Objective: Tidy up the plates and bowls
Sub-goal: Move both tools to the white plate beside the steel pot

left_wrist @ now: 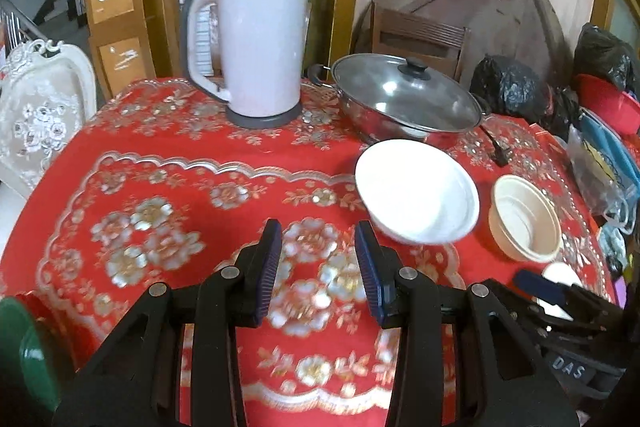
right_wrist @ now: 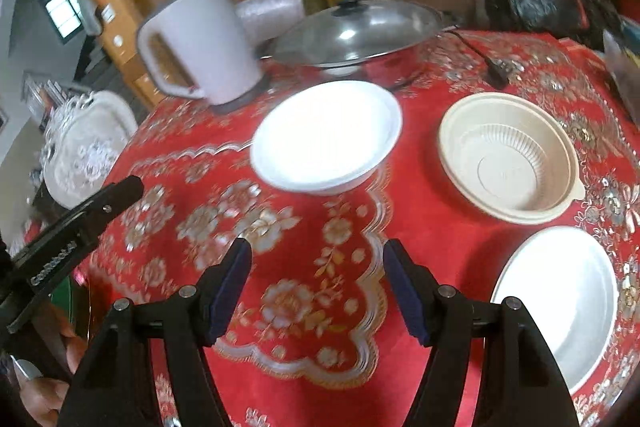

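Three bowls stand on the red flowered tablecloth (left_wrist: 168, 187). A white bowl (left_wrist: 416, 191) (right_wrist: 326, 137) is in the middle, and a cream ribbed plastic bowl (left_wrist: 526, 219) (right_wrist: 508, 157) is to its right. Nearer on the right lies a second white bowl (right_wrist: 556, 307), which in the left wrist view is mostly hidden behind one of my right gripper's fingers (left_wrist: 536, 287). My left gripper (left_wrist: 318, 227) hovers open over bare cloth, short and left of the middle white bowl. My right gripper (right_wrist: 318, 245) is open wider, over cloth in front of that bowl. Neither holds anything.
A pale kettle (left_wrist: 252, 43) (right_wrist: 200, 39) and a steel pot with a glass lid (left_wrist: 404, 99) (right_wrist: 360, 31) stand behind the bowls. A black plug (right_wrist: 498, 73) lies beside the pot. Black bags (left_wrist: 508, 87) and clutter crowd the right edge. A green object (left_wrist: 24, 347) sits at the near left.
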A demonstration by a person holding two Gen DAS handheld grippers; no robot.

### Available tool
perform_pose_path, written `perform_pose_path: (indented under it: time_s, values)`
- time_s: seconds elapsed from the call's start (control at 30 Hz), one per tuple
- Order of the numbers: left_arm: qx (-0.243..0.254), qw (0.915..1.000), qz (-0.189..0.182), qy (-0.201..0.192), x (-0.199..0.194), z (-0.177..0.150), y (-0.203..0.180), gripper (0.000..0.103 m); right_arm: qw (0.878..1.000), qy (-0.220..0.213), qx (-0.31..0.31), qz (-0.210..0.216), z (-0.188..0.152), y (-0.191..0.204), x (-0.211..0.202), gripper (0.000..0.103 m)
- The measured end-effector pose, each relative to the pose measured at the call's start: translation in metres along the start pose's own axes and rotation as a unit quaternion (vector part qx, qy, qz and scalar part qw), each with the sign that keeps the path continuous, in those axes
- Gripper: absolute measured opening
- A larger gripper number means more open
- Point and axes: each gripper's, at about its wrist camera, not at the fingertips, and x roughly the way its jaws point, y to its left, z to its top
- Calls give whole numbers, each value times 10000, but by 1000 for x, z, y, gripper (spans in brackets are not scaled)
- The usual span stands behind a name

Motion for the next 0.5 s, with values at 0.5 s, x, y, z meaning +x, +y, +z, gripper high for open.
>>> perform_pose_path:
  time_s: [0.5]
  values:
    - [138,9982,-315,492,92,28,-30,38,9975,20,657,253,40,-28,56,69]
